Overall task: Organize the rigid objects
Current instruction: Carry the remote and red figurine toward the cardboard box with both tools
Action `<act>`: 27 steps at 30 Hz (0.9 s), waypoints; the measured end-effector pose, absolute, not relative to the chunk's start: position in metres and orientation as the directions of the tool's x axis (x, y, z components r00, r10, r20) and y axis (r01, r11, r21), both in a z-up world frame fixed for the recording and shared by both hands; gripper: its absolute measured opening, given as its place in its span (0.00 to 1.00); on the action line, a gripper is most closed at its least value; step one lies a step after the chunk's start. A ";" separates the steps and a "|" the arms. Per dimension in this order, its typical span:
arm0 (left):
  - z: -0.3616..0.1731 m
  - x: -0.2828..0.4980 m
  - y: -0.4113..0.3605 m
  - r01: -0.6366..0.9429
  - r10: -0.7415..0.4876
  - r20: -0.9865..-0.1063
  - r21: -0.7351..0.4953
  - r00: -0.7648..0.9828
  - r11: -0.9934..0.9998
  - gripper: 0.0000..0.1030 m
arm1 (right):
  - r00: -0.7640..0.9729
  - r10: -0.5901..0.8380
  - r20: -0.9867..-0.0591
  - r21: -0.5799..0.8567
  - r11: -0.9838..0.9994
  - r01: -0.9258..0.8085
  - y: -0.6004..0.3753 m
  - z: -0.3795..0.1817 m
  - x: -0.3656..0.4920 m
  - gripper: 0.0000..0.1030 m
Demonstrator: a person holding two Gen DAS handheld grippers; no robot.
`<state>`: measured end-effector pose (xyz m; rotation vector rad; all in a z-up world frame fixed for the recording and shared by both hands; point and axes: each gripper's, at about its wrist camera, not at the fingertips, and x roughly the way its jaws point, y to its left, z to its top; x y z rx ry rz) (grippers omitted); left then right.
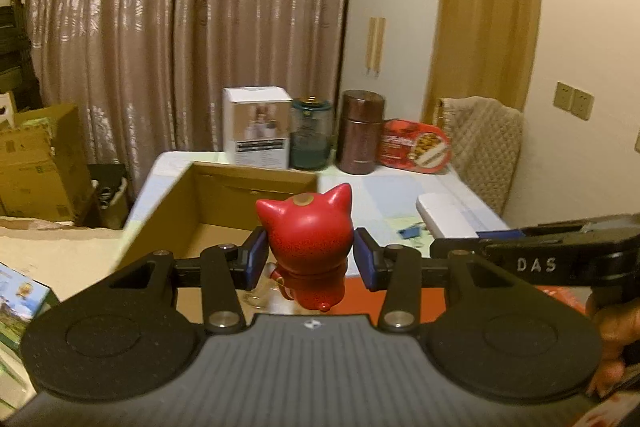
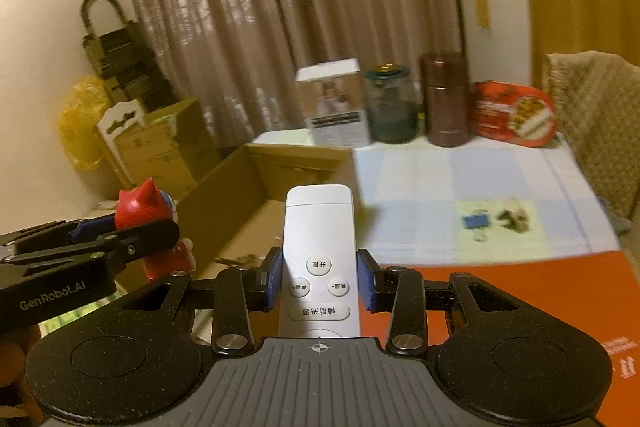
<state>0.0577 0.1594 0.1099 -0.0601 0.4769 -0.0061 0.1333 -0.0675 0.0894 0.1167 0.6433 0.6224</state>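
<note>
Our left tool [image 1: 310, 254] clamps the red cat figurine [image 1: 308, 247], our right tool [image 2: 320, 281] the white remote [image 2: 319, 259], both near the open cardboard box [image 1: 224, 203] on the counter [image 2: 460, 195]. We should clear its rim, lower inside, then release.

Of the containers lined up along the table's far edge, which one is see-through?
The glass jar with the teal lid, between the white box and the brown canister; those and the red tin are opaque.

Each wrist camera looks forward and slightly down along its own gripper's fingers, close above the table [image 1: 384, 187]. Both share the cardboard box [image 1: 224, 203], the curtain [image 2: 280, 27] and the far row of containers.
</note>
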 end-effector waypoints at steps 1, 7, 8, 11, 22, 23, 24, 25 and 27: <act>0.111 0.059 0.168 -0.013 -0.016 -0.461 -0.059 0.888 0.998 0.39 | 0.616 0.586 -0.526 0.294 0.805 -0.515 -0.060 0.091 0.137 0.34; 0.113 0.076 0.212 -0.035 0.025 -0.487 -0.011 0.873 0.999 0.39 | 0.576 0.627 -0.525 0.325 0.772 -0.546 -0.015 0.097 0.163 0.34; 0.112 0.080 0.219 -0.039 0.030 -0.493 -0.008 0.869 0.999 0.39 | 0.569 0.634 -0.524 0.331 0.767 -0.549 -0.008 0.098 0.168 0.34; 0.105 0.091 0.239 -0.055 0.040 -0.508 -0.014 0.861 0.998 0.39 | 0.559 0.645 -0.520 0.345 0.758 -0.553 0.010 0.100 0.183 0.34; 0.063 0.132 0.271 -0.062 0.046 -0.573 -0.007 0.818 0.998 0.39 | 0.522 0.655 -0.546 0.394 0.751 -0.530 0.057 0.078 0.231 0.34; 0.060 0.134 0.272 -0.061 0.048 -0.577 -0.002 0.815 0.998 0.39 | 0.518 0.656 -0.549 0.398 0.750 -0.528 0.060 0.075 0.235 0.34; 0.057 0.137 0.272 -0.058 0.048 -0.580 0.002 0.813 0.998 0.39 | 0.515 0.657 -0.550 0.404 0.749 -0.525 0.063 0.072 0.238 0.34; 0.054 0.139 0.273 -0.056 0.048 -0.584 0.004 0.810 0.998 0.39 | 0.512 0.659 -0.551 0.409 0.748 -0.522 0.065 0.069 0.241 0.34; 0.048 0.144 0.275 -0.050 0.047 -0.592 0.011 0.805 0.999 0.39 | 0.508 0.662 -0.551 0.419 0.746 -0.517 0.071 0.064 0.245 0.34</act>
